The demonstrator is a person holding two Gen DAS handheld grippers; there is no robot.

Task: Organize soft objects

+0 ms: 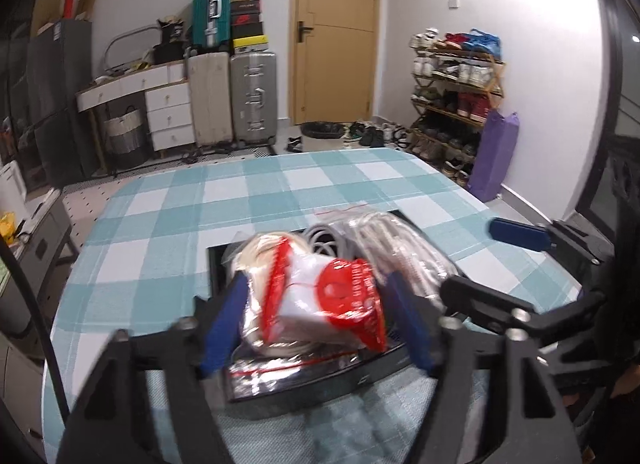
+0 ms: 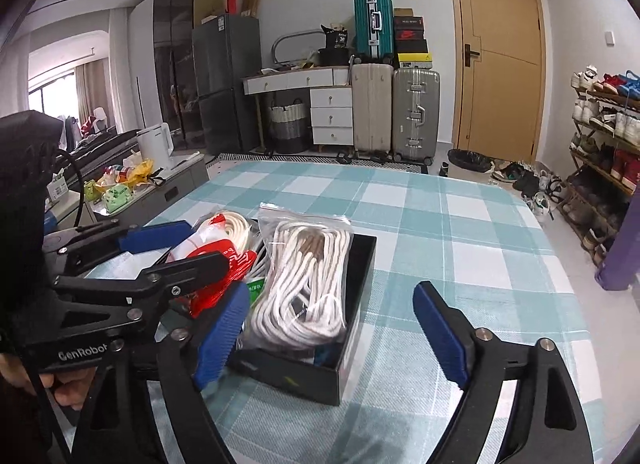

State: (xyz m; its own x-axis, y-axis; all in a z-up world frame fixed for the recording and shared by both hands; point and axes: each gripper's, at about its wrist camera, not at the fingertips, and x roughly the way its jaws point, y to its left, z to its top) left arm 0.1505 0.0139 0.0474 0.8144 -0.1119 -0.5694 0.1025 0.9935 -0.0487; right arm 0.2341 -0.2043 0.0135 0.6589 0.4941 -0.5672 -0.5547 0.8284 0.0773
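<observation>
A black open box (image 2: pixel 352 344) sits on the checked tablecloth and holds several clear bags. A red-and-white packet (image 1: pixel 320 300) in clear plastic lies on top at the box's left side. My left gripper (image 1: pixel 316 284) stands open around it, blue fingers close on either side and not pressing. A zip bag of white rope (image 2: pixel 304 284) fills the box's right side. My right gripper (image 2: pixel 330 290) is wide open above the box's near right corner, with nothing gripped. Coiled grey cable (image 1: pixel 324 236) shows behind the packet.
The table (image 2: pixel 460 223) with the teal-and-white cloth stretches far and right of the box. Beyond it are suitcases (image 2: pixel 414 111), a white drawer unit, a door and a shoe rack (image 2: pixel 608 151). A cluttered low cabinet (image 2: pixel 160 187) stands left of the table.
</observation>
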